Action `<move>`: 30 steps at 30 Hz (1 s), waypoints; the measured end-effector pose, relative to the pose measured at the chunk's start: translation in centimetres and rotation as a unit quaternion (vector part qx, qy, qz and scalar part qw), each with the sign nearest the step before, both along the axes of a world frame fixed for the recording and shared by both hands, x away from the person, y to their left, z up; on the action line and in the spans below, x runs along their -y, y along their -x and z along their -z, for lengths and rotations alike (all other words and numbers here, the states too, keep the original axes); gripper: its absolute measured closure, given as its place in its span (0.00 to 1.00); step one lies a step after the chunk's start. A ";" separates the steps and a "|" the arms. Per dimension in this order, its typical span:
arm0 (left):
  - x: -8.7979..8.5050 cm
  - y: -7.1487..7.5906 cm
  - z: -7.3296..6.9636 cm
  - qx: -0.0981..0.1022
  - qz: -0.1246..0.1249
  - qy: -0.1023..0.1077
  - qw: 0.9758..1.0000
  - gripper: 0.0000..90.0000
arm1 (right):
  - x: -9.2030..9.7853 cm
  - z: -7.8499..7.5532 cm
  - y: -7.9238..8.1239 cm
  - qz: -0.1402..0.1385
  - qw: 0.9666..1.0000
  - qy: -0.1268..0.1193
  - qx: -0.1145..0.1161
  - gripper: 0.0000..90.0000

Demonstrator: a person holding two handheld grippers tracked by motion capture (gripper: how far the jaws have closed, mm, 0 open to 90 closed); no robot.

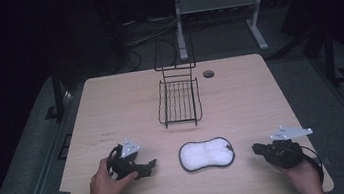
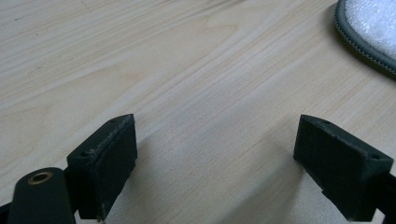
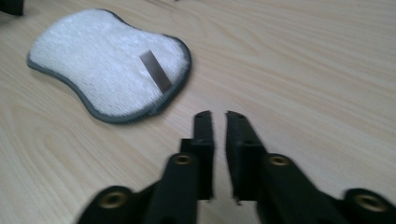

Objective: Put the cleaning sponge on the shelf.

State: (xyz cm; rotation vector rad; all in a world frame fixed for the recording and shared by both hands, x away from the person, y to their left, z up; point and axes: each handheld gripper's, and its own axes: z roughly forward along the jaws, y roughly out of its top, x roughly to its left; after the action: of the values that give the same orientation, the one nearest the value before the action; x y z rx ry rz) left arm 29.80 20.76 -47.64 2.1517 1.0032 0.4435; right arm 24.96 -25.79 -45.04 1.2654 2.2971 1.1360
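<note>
At the lower left of the high view, the left tongs [image 1: 149, 164] rest on the worktop [image 1: 241, 98], held in a hand [image 1: 105, 186], jaws spread wide and holding nothing; in the left gripper view the two black pads stand well apart over bare wood, with the rim of the scrubbing pad [image 2: 369, 28] at the upper right corner. Centre frame, just below the middle, the white scrubbing pad [image 1: 206, 154] with its dark stitched edge lies flat between the two tools, apart from both. Above it, toward the far edge, stands a black wire rack [image 1: 179, 101], empty. At the lower right, the right tongs [image 1: 256, 148] lie with jaws nearly closed, a thin slit between them, gripping nothing; the right gripper view shows the pad [image 3: 109, 65] at upper left with a small grey tab on it. Judging by this, the pick-up comes next: the open left tongs look better placed. Approach low, slide one jaw under the stitched rim, and pinch the edge firmly, since a soft flat pad may flop or slip.
</note>
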 end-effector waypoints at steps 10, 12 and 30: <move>0.0 0.0 0.0 0.000 -0.001 0.000 1.000 0.14 | -2.8 -0.7 -1.1 -0.054 0.998 -0.013 -0.011 1.00; 0.0 0.0 0.0 0.000 -0.001 0.000 1.000 0.14 | -3.1 -0.7 -1.3 -0.057 0.998 -0.015 -0.011 1.00; 0.0 0.0 0.0 0.000 -0.001 0.000 1.000 0.14 | -7.0 0.2 -1.6 -0.114 0.993 0.007 -0.024 1.00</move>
State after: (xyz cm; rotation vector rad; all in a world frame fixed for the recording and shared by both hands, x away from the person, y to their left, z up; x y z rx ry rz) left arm 29.80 20.75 -47.64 2.1509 1.0042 0.4438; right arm 26.61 -18.82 -45.26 1.0578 2.5320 1.1692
